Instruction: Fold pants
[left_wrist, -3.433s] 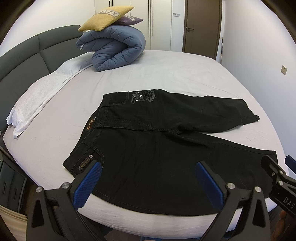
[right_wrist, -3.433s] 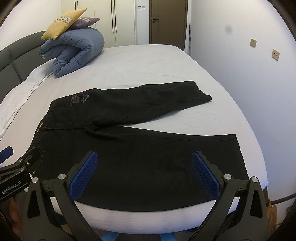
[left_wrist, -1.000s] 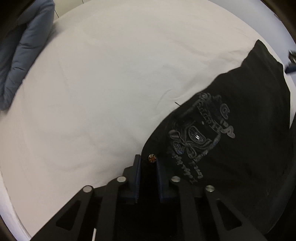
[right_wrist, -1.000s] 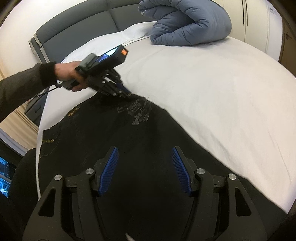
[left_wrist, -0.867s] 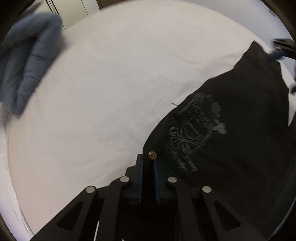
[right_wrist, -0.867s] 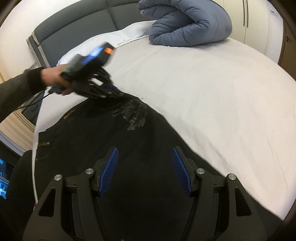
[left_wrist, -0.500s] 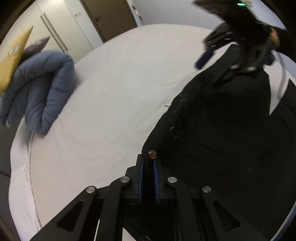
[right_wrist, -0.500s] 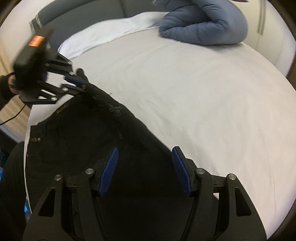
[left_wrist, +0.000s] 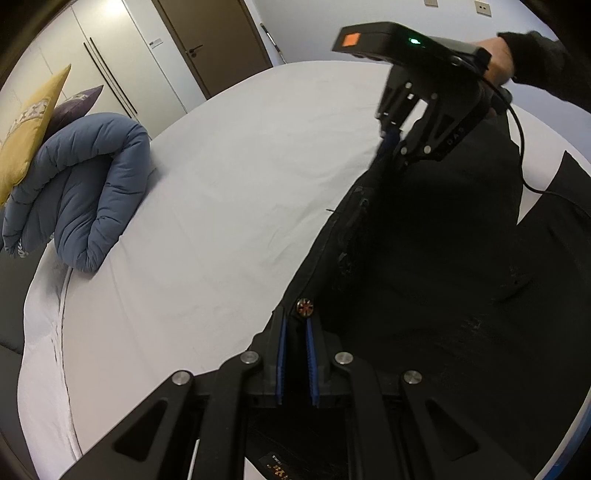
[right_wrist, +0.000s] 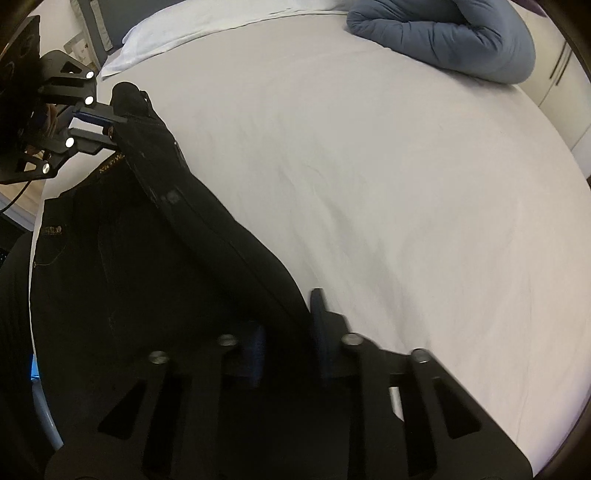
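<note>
Black denim pants (left_wrist: 424, 258) lay on the white bed (left_wrist: 229, 192), far edge lifted into a taut ridge between both grippers. Left gripper (left_wrist: 294, 325) had its jaws pressed together on the waistband by a metal button (left_wrist: 305, 306); right gripper (right_wrist: 288, 332) pinched the leg fabric, blurred. Rolled blue quilted duvet (left_wrist: 81, 188) and yellow cushion (left_wrist: 26, 125) sat well apart.

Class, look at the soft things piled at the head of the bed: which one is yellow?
The yellow cushion, leaning on top of the rolled blue duvet. The cushion behind it is purple, and the duvet underneath is blue.
</note>
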